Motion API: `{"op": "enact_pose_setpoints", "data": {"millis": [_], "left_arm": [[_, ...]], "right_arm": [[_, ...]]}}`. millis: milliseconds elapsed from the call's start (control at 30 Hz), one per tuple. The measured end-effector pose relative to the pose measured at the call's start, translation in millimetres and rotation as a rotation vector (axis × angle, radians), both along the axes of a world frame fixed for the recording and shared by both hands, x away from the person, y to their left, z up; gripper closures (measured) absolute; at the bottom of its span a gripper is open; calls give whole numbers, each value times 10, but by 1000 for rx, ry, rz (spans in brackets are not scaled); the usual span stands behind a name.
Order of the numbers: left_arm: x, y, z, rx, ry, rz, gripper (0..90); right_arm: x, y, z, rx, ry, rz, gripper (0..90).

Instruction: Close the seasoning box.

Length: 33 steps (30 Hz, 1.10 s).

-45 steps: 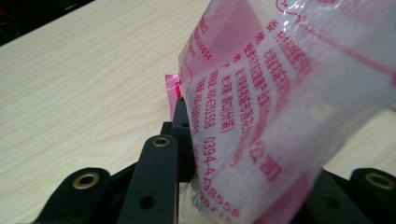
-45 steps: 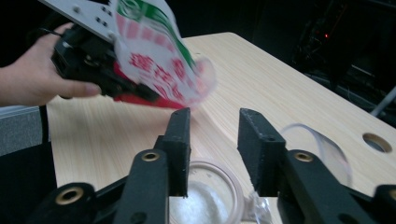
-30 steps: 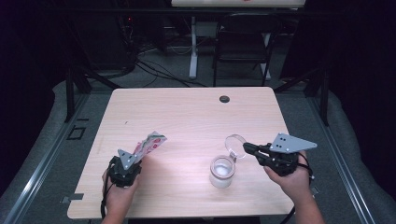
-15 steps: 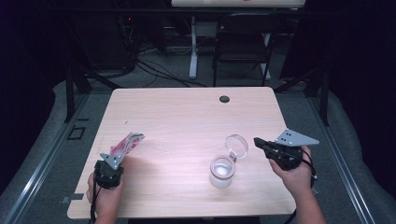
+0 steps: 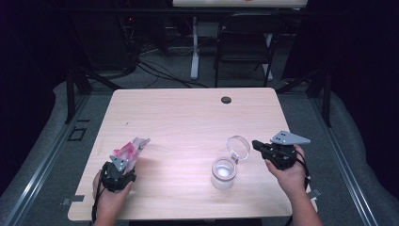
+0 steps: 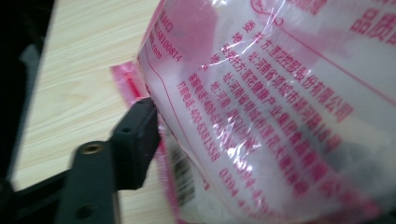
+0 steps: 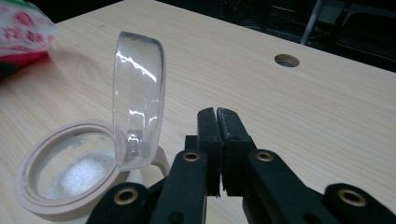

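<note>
A clear bag printed in pink (image 5: 132, 149) lies at the table's near left. My left gripper (image 5: 126, 160) sits just behind it. In the left gripper view the bag (image 6: 280, 107) bulges between the jaws, beside the left finger (image 6: 135, 140); the other finger is hidden. These jaws have just been opening. A round jar (image 5: 223, 172) holding some white powder stands near the front, its clear hinged lid (image 5: 238, 147) upright. My right gripper (image 5: 256, 143) is shut and empty just right of that lid. In the right gripper view its tips (image 7: 217, 114) are beside the lid (image 7: 137, 98) and the jar rim (image 7: 28, 186).
The wooden table (image 5: 188, 117) has a round cable hole (image 5: 226, 100) near its far edge. A dark chair (image 5: 247, 42) and cables stand on the floor beyond. The bag (image 7: 23, 32) lies far from the jar.
My left hand carried the bag left, away from the jar, toward the near left corner. My right gripper drew back a little to the right of the lid.
</note>
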<state>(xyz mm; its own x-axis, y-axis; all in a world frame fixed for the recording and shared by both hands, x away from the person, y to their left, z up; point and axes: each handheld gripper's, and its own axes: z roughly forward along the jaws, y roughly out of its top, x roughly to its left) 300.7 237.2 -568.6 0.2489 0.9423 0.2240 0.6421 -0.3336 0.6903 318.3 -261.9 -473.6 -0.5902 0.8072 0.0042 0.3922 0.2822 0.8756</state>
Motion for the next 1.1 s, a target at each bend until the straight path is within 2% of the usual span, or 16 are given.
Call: {"op": "enact_pose_setpoints", "data": {"millis": [67, 133, 200, 333, 400, 633, 800, 933, 1000, 1100], "left_arm": [[-15, -21, 17, -2, -10, -22, 301], [-38, -42, 35, -35, -10, -41, 256], [-78, -74, 57, -47, -24, -66, 227], [-153, -136, 117, -56, -63, -112, 214], [-191, -163, 158, -41, -80, -109, 214], [-387, -256, 303, -91, -143, -162, 196], [-481, -353, 341, -137, -151, -206, 191], [-483, -422, 329, -137, -149, -231, 192], [-464, -433, 314, -141, -143, -235, 193], [-432, -437, 307, -144, -132, -235, 199]], "right_arm": [[1, 5, -8, 3, 5, 5, 883], [11, 25, -22, 4, 6, 6, 880], [18, 47, -33, 4, 9, 11, 879], [16, 90, -41, -4, 11, 21, 878], [10, 117, -37, -6, 10, 32, 878], [-36, 207, -13, 9, 5, 69, 872], [-93, 327, -4, 5, 5, 123, 857], [-150, 414, 38, 7, -9, 162, 826], [-178, 434, 51, 1, -14, 171, 795], [-203, 438, 54, 7, -22, 185, 696]]}}
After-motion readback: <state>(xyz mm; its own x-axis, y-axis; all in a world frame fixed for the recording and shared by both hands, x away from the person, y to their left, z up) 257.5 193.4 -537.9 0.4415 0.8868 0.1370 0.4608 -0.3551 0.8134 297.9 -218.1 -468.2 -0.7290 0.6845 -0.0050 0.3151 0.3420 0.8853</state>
